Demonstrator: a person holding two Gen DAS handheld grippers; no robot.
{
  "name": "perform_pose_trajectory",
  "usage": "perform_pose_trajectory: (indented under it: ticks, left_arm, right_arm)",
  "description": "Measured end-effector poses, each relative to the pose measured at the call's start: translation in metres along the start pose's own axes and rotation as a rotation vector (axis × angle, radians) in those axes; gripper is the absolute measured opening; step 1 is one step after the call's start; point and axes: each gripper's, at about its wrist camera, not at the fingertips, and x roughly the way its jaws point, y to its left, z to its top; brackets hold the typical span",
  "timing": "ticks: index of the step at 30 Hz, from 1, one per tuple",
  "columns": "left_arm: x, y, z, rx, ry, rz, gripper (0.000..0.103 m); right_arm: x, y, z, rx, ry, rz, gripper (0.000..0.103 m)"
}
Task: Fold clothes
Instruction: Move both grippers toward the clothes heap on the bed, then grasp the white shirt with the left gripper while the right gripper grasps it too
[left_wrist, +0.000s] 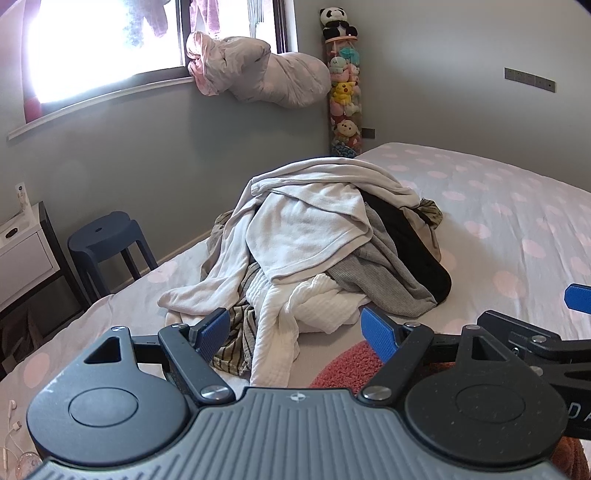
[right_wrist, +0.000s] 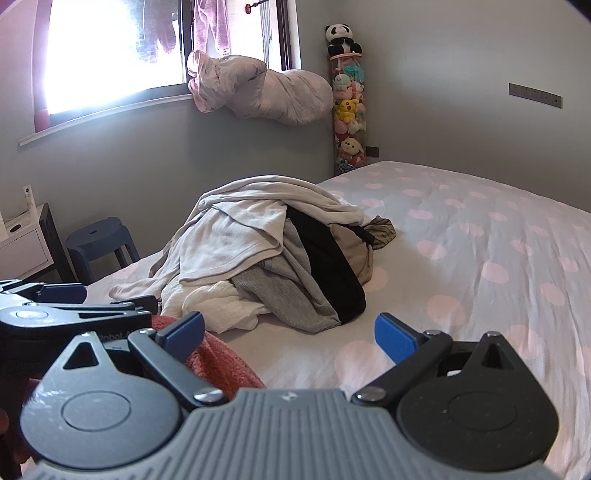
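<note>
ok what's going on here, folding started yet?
Not yet. A person holds a hand-held gripper in each hand over a bed. The left hand-held gripper and right hand-held gripper are both open and holding nothing. The pile of clothes sits unsorted ahead of them: white, grey, black and striped pieces heaped together. A reddish knit item lies on the bed just below the grippers, not gripped.

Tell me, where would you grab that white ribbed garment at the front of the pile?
Probably by the long end of the white ribbed garment that trails off the clothes pile toward the left gripper. It lies loose on the bed with nothing on top, so coming straight in from the front, jaws already open, should lift it free.
</note>
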Motion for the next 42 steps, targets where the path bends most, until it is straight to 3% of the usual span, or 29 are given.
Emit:
perform_pose_trajectory:
  ticks: [9, 16, 24, 28, 34, 38, 42]
  left_arm:
    - [0.001, -0.006, -0.001, 0.08, -0.034, 0.033, 0.079]
    - [0.002, -0.007, -0.004, 0.075, -0.056, 0.071, 0.08]
    - [0.015, 0.009, 0.007, 0.022, -0.017, 0.005, 0.08]
    - [0.027, 0.022, 0.016, -0.028, -0.009, -0.029, 0.08]
    - [0.057, 0.044, 0.031, -0.062, -0.011, -0.036, 0.08]
    - [0.086, 0.056, 0.044, -0.055, 0.039, -0.057, 0.08]
    - [0.116, 0.071, 0.057, -0.062, 0.091, -0.144, 0.08]
  right_arm:
    - [0.01, 0.002, -0.003, -0.049, 0.05, 0.005, 0.1]
    - [0.01, 0.003, -0.004, -0.082, 0.046, 0.021, 0.1]
    - [0.011, -0.005, 0.008, -0.107, -0.005, 0.048, 0.1]
    - [0.027, -0.011, 0.022, -0.087, 0.004, 0.105, 0.099]
    - [0.069, -0.015, 0.042, -0.041, 0.035, 0.21, 0.099]
    - [0.104, -0.01, 0.055, -0.108, 0.07, 0.236, 0.098]
    - [0.136, -0.002, 0.068, -0.185, 0.08, 0.221, 0.098]
